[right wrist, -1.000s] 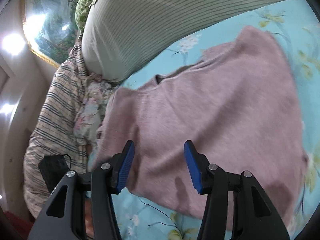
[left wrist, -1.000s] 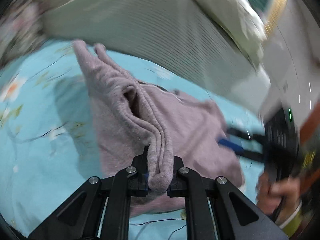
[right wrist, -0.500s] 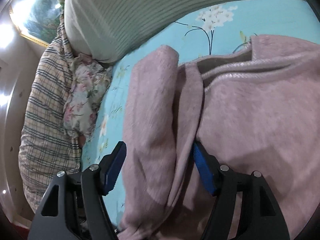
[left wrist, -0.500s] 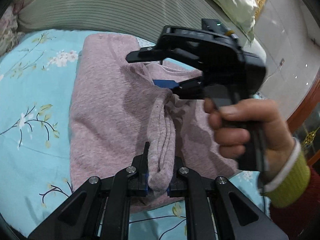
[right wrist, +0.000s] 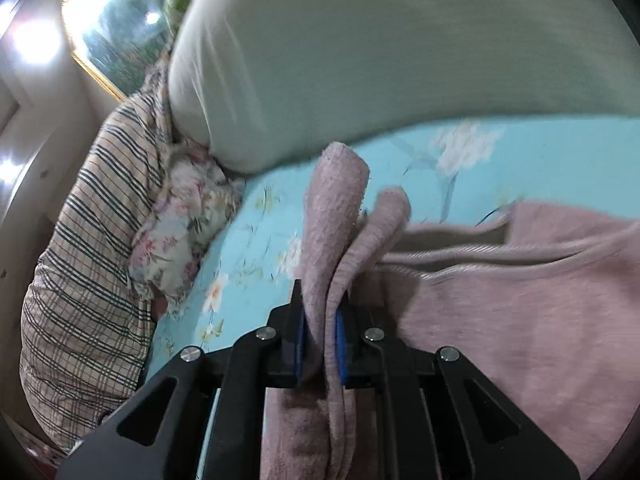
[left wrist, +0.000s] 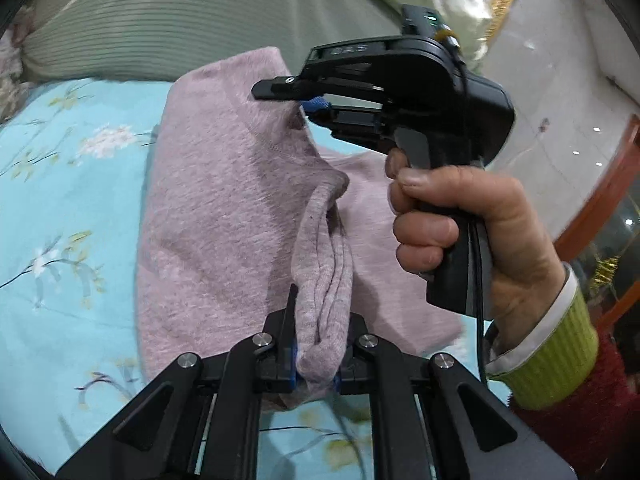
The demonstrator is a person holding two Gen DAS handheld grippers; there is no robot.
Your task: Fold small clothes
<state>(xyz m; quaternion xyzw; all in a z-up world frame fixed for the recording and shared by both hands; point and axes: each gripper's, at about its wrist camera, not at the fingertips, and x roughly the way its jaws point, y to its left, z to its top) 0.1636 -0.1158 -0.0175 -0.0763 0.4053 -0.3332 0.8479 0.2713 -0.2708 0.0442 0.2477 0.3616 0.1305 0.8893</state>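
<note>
A small mauve knit sweater lies on a light blue flowered bedsheet. My left gripper is shut on a bunched cuff or hem of the sweater at its near edge. My right gripper is shut on a folded edge of the same sweater near its neckline. In the left wrist view the right gripper, held in a hand with a green cuff, pinches the sweater's far corner and lifts it.
A big green-grey striped pillow lies along the far side of the bed. A plaid blanket and a flowered cloth are piled at the bed's left end. A pale wall stands to the right.
My right gripper has closed on the sweater's edge and lifted it; it was open around the fabric half a second ago. My left gripper keeps its hold.
</note>
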